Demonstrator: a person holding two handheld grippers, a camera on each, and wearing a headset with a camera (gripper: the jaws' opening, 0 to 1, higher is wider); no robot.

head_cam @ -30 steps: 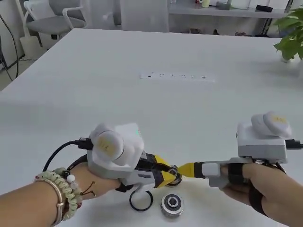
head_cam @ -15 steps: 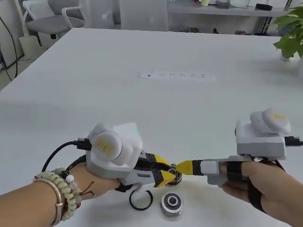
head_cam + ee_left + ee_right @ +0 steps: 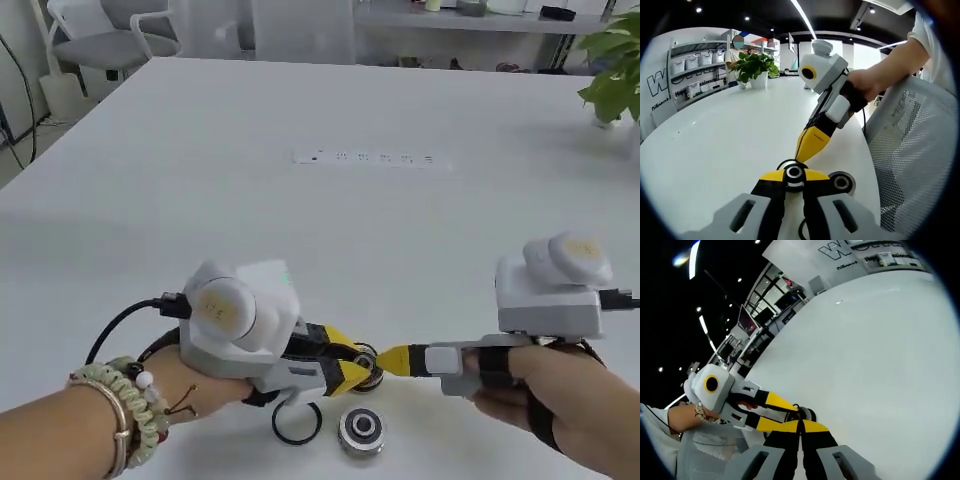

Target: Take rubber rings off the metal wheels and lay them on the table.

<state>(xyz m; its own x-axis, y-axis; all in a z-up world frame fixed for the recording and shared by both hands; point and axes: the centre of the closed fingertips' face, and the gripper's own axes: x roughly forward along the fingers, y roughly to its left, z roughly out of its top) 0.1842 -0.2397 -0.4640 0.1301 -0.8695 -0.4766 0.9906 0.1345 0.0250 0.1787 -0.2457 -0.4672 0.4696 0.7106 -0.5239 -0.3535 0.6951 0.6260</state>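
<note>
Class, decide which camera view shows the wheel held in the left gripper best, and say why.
The left gripper view: the wheel faces the camera, clamped between the left gripper's yellow jaws. In the head view, jaws partly hide it. The right gripper view shows a small part.

At the near edge of the counter (image 3: 300,230), the left gripper (image 3: 352,368) comes in from the left and the right gripper (image 3: 392,359) from the right, their tips close together. A wheel (image 3: 794,173) sits between the left gripper's jaws. Just nearer lie a rubber ring (image 3: 297,423) and, right of it, a second wheel (image 3: 361,431). A power strip (image 3: 365,158) lies far behind, in the middle.
</note>
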